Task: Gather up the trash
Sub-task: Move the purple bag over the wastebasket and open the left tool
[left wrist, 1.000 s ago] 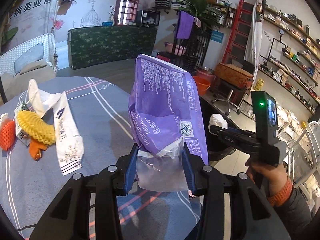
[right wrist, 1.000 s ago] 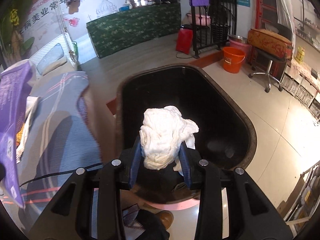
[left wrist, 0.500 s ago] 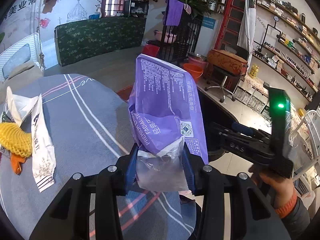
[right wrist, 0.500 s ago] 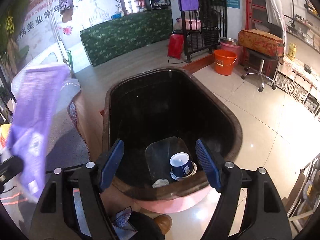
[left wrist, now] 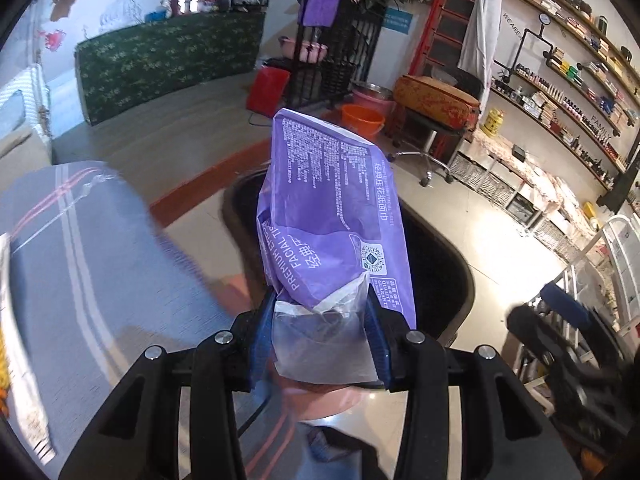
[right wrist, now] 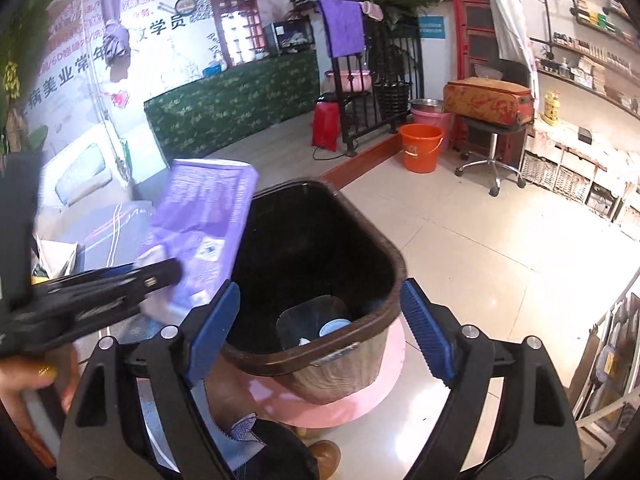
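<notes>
Table (left wrist: 100,264): covered by a grey-blue cloth with white and pink stripes; it fills the left of the left wrist view.
On the table: a white printed wrapper (left wrist: 16,364) along the left edge and a bit of yellow foam netting (left wrist: 3,364), both mostly cut off.
Floor (right wrist: 500,240): pale glossy tiles.
On the floor: a pink round base (right wrist: 360,396) under the dark bin (right wrist: 320,240), an orange bucket (right wrist: 420,146), a wheeled stool (right wrist: 490,160).

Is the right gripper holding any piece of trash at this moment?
No, the right gripper stands wide open with nothing between its fingers, above the brown bin.
</notes>
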The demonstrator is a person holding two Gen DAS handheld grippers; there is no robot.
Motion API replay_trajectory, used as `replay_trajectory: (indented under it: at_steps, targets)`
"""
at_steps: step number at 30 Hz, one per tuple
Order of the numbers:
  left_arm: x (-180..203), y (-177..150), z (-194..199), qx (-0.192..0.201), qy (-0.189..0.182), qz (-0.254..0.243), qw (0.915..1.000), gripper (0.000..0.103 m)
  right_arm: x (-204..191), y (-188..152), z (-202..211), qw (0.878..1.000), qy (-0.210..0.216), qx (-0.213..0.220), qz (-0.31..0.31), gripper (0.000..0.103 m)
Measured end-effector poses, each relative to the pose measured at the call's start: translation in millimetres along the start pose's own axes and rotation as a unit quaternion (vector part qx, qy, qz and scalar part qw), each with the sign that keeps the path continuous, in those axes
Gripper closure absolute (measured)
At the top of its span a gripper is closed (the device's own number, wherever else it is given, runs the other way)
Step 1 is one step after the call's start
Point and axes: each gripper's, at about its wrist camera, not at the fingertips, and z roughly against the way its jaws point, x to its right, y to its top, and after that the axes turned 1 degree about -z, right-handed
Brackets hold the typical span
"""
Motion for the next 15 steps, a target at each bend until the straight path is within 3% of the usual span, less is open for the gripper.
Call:
replay_trajectory:
  at_steps: [5, 13, 15]
  targets:
    - [9.2, 10.6, -21.6, -0.022, -0.006, 0.000, 0.9997, 0.059, 13.8, -2.2, 7.0, 1.000, -0.008, 0.001, -0.009, 0.021]
    - [19.7, 19.9, -33.4, -0.018, 0.012, -0.015, 0.9997, 0.030, 20.3, -6.2, 0.3, 1.000, -0.005, -0.013, -0.017, 0.021]
    - [16.6, 19.3, -27.6, -0.009, 0.014, -0.009, 0.9998, 0.028, 19.0, -5.8, 0.1, 1.000, -0.007, -0.014, -0.013, 0.021]
